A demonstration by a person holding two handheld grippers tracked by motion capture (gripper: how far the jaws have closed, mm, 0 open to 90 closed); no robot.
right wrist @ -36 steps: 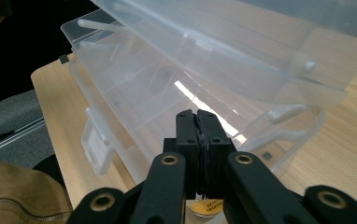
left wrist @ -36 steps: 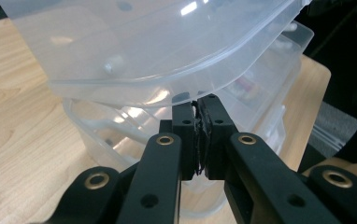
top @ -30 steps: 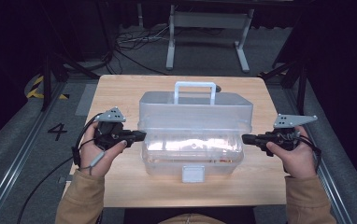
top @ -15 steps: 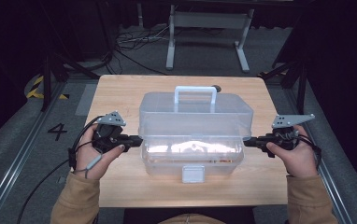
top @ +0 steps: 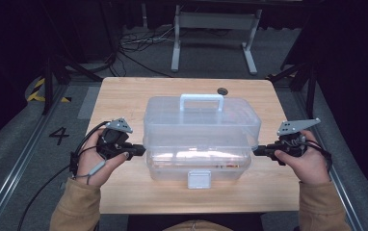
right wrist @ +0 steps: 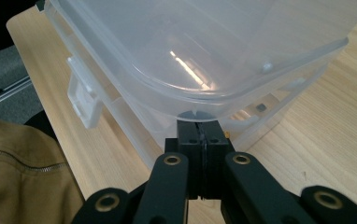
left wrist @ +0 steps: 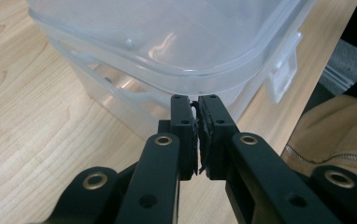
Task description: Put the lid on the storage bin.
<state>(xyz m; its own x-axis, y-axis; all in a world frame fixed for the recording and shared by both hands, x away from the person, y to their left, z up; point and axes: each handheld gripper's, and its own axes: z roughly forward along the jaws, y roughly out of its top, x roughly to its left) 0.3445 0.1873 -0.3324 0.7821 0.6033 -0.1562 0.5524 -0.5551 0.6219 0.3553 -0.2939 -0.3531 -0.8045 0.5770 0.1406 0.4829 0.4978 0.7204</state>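
A "4" (top: pixel 59 135) marks the floor; both tools, left (top: pixel 141 150) and right (top: pixel 257 150), are closed together, tips at the clear box's (top: pixel 201 120) ends.

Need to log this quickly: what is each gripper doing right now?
Left gripper: shut, nothing between the jaws, tips at the clear box's end.
Right gripper: shut, holding nothing, tips at the opposite end.

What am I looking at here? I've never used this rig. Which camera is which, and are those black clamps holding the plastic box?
A person sits at a wooden table with a hand-held two-jaw tool in each hand. The high view looks down from above: left gripper, right gripper. The other two pictures come from cameras riding on each tool, looking along its jaws. A clear plastic box with a white handle and front latch stands between them. Both sets of jaws are closed at the box's ends, under its lid rim; neither visibly clamps anything.
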